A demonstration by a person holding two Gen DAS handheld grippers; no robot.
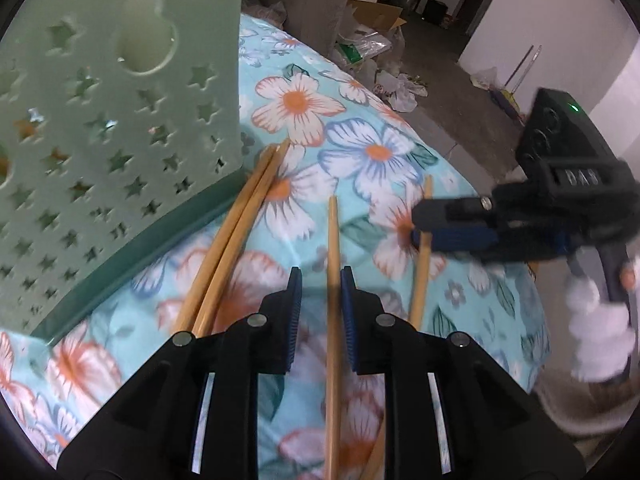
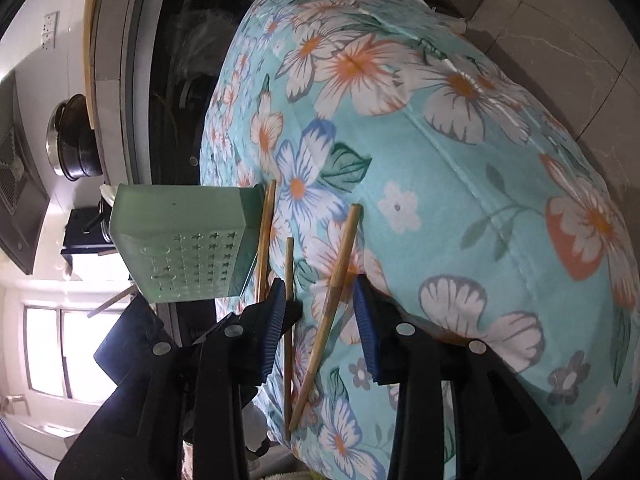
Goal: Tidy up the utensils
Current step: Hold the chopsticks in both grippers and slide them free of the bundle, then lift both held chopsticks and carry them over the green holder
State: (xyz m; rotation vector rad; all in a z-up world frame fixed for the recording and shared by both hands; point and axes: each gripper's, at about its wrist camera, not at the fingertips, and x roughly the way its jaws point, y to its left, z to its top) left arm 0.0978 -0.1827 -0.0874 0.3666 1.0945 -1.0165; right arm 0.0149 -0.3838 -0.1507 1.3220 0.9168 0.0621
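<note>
While the left gripper (image 1: 320, 276) hangs low over the floral cloth (image 1: 360, 128) on the table, its fingers (image 1: 295, 292) stand apart with a single wooden chopstick (image 1: 333, 280) lying on the cloth in the gap between them; neither pad touches it. To the left of those fingers a pair of chopsticks (image 1: 236, 232) lies side by side, tips close to the bottom corner of the green perforated utensil holder (image 1: 120, 120), which stands upright on the cloth near the table's edge. A fourth chopstick (image 1: 423, 248) lies to the right. The right gripper (image 1: 416, 228) reaches in from the right side, held by a white-gloved hand (image 1: 596, 328); its blue pads sit at that chopstick. In the right wrist view this gripper's fingers (image 2: 366, 320) are spread, the slanted chopstick (image 2: 332, 300) lies loose between them, and the pads do not grip it. Another chopstick (image 2: 289, 280) runs beside the left finger. The holder (image 2: 180, 240) appears at the cloth's edge, with the pair (image 2: 266, 232) alongside its base.
</note>
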